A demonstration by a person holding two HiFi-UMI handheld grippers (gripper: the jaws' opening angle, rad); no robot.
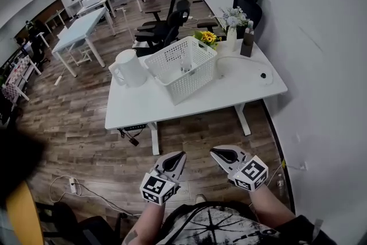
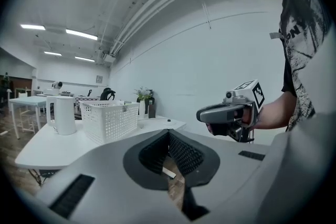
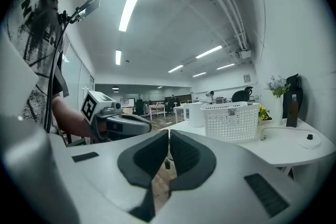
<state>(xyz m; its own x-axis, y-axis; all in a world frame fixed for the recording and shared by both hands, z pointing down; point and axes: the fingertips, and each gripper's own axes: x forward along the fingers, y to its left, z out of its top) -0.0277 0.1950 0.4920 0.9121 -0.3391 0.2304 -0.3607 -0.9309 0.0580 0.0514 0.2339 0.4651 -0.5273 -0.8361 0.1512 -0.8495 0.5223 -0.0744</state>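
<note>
Nothing is being carried at this moment. The left gripper (image 1: 182, 154) is pressing its jaws together at the tips with only floor showing behind them. The right gripper (image 1: 214, 151) is likewise holding its jaws closed to a hairline slit, with nothing between them. As far as one can judge, the handling is standing at its very start: everything on the white table (image 1: 252, 89) is sitting untouched, and all the work is left to do. The nearest thing to both pairs of jaws is the white perforated basket (image 1: 184, 66), well beyond the tips. It is lying off to the left of the left jaws' line and off to the right of the right jaws' line. Something small is lying inside it, too small to tell. Just beside the basket, further left of the left jaws' line, a white jug (image 1: 131, 69) is standing upright. Beyond the basket, a vase of flowers (image 1: 232, 24) and a dark bottle (image 1: 248, 43) are standing near the table's far edge. The person is holding both grippers low in front of the body, over the wooden floor (image 1: 86, 123) and short of the table's near edge. The grippers are sitting side by side, roughly level, with their tips angling slightly toward each other and pointing toward the table.
</note>
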